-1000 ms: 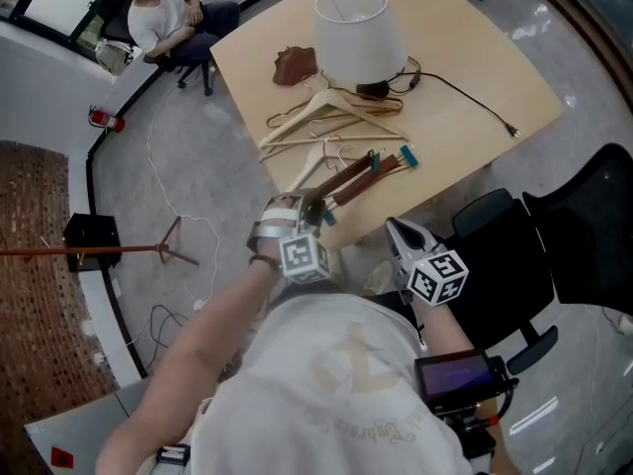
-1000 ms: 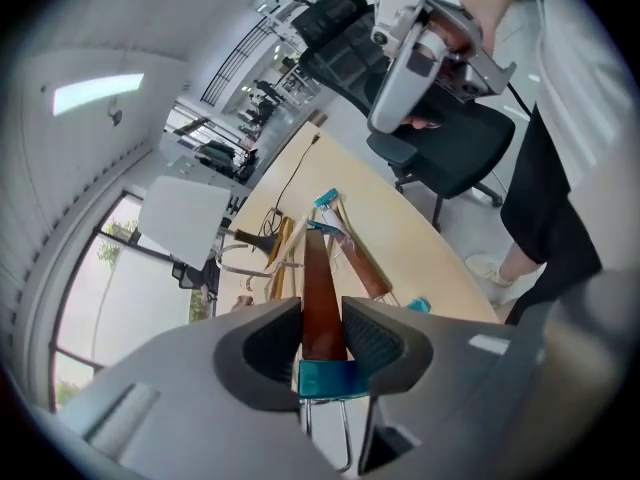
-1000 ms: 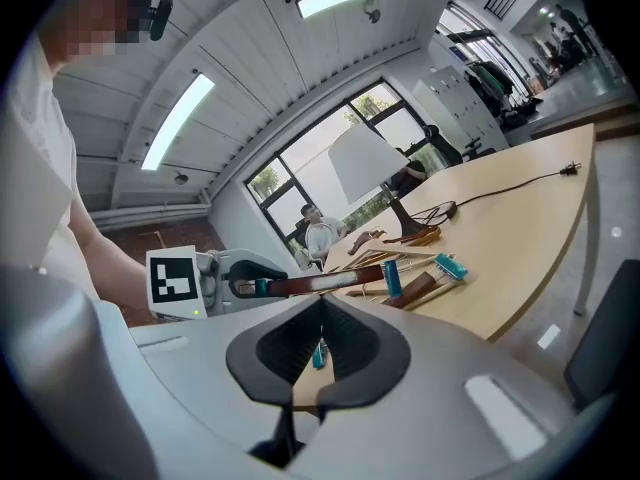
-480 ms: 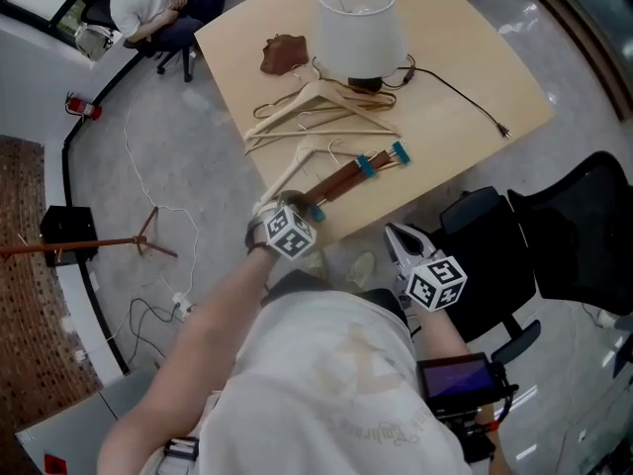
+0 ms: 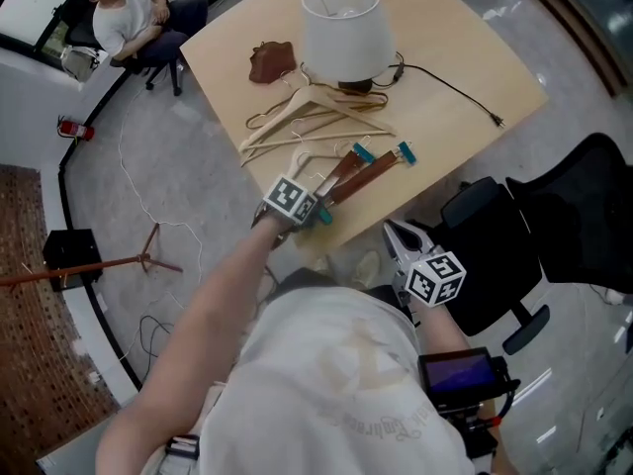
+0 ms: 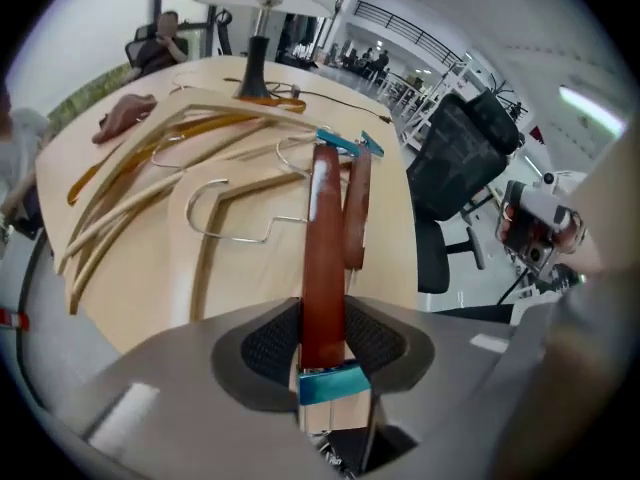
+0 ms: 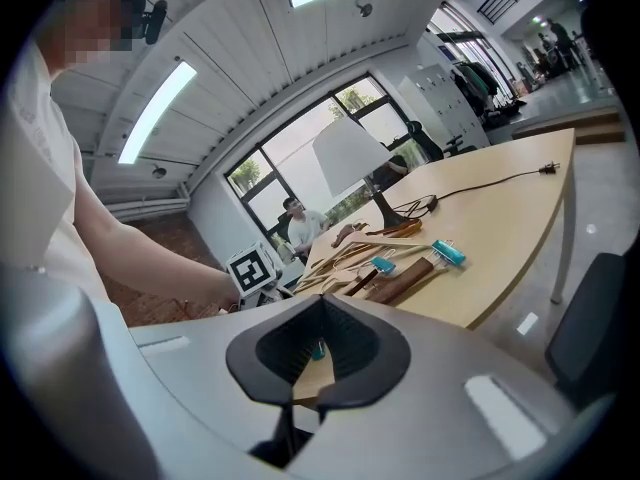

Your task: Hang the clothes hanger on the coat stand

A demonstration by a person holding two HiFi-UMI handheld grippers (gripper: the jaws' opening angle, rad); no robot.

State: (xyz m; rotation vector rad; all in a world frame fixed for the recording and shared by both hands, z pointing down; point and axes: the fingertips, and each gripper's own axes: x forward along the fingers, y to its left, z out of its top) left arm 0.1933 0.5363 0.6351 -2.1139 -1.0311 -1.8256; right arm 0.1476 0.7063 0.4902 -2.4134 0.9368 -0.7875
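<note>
The brown clip hanger (image 5: 358, 174) lies at the table's (image 5: 465, 77) near edge, so my left gripper (image 6: 322, 343) sits over its bar, jaws just opening to straddle it, not yet pinching. My right gripper (image 7: 318, 346) waits aside, pressed together, empty.

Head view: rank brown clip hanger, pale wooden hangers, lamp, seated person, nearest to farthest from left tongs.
1. Brown clip hanger: between the left tongs, which have just been opening; table's near edge.
2. Pale wooden hangers: mid-table.
3. Lamp: table's far side.
4. Seated person: beyond the table, upper left.
</note>
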